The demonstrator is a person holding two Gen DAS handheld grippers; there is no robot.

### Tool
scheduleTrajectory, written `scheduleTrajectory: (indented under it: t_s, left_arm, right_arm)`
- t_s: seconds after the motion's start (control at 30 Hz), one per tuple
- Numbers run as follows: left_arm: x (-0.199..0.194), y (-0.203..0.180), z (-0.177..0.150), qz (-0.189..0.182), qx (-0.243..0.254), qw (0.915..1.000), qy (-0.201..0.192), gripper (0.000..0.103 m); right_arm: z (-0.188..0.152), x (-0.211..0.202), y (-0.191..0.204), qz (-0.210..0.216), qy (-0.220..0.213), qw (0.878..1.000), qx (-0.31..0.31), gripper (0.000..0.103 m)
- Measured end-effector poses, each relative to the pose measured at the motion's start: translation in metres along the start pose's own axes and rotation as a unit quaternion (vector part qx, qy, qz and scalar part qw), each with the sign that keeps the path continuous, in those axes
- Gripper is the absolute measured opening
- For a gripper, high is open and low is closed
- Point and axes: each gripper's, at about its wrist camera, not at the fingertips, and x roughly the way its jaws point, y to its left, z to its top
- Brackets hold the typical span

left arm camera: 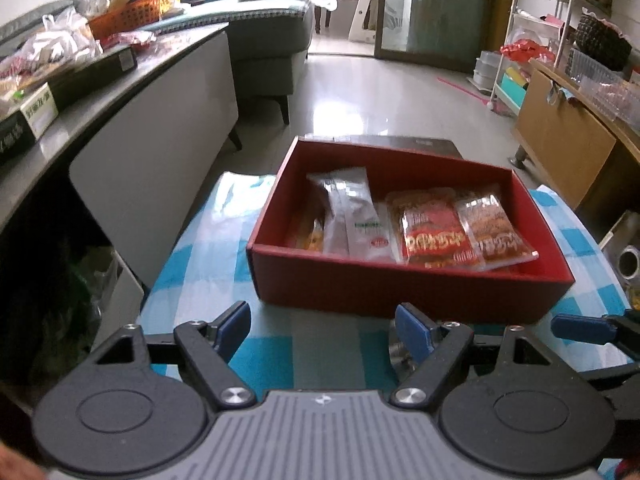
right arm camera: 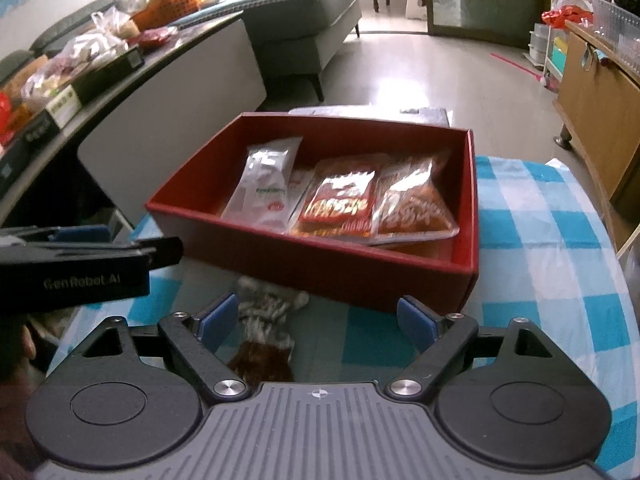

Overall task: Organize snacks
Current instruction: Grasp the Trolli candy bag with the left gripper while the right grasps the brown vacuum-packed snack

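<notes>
From my left wrist camera, the left gripper (left arm camera: 322,330) has its jaws spread and empty over the blue-checked cloth (left arm camera: 188,264) on the desk, the red box (left arm camera: 400,288) of snack packets (left arm camera: 436,236) just ahead, a grey sofa (left arm camera: 268,44) and glossy floor (left arm camera: 380,92) beyond. From my right wrist camera, the right gripper (right arm camera: 318,320) is likewise released, a crumpled wrapper (right arm camera: 264,316) lying between its jaws, beside the box (right arm camera: 320,268)

1. A red box (left arm camera: 404,288) sits at frame centre on the blue-checked tabletop (left arm camera: 224,248).
2. Inside lie a white packet (left arm camera: 356,216) and two red snack packets (left arm camera: 436,236).
3. The left tongs (left arm camera: 322,330) stand apart at the bottom, nothing between them.
</notes>
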Motion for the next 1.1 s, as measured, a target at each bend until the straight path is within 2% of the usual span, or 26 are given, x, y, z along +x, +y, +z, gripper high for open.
scheduleTrajectory:
  t_s: [0.27,0.5,0.7,0.83,0.93,1.0,1.07,1.1]
  left_arm:
    - [-0.014,0.025,-0.027,0.004,-0.021,0.9996,0.017,0.075]
    - [-0.013,0.056,-0.03,-0.005,-0.057,0.9977,0.034,0.075]
    - [-0.011,0.059,-0.035,-0.016,-0.047,0.9976,0.048,0.075]
    - [-0.009,0.061,-0.044,-0.027,-0.046,0.9961,0.07,0.075]
    - [-0.007,0.067,-0.055,-0.038,-0.059,0.9929,0.095,0.075]
    - [-0.008,0.069,-0.062,-0.04,-0.064,0.9916,0.106,0.075]
    - [-0.009,0.07,-0.069,-0.036,-0.061,0.9912,0.111,0.075]
    - [-0.01,0.069,-0.072,-0.034,-0.059,0.9912,0.114,0.075]
  right_arm:
    - [-0.01,0.017,0.014,0.009,0.037,0.999,-0.012,0.093]
    - [-0.006,0.04,0.031,0.01,0.051,0.998,-0.023,0.094]
    - [-0.004,0.061,0.034,-0.002,0.066,0.998,-0.025,0.094]
    - [-0.005,0.074,0.036,-0.005,0.074,0.997,-0.026,0.096]
    - [-0.007,0.08,0.044,-0.017,0.066,0.996,-0.052,0.096]
    - [-0.011,0.082,0.051,-0.034,0.062,0.994,-0.081,0.093]
    - [-0.012,0.079,0.058,-0.03,0.057,0.993,-0.102,0.083]
    - [-0.012,0.077,0.059,-0.025,0.058,0.992,-0.108,0.075]
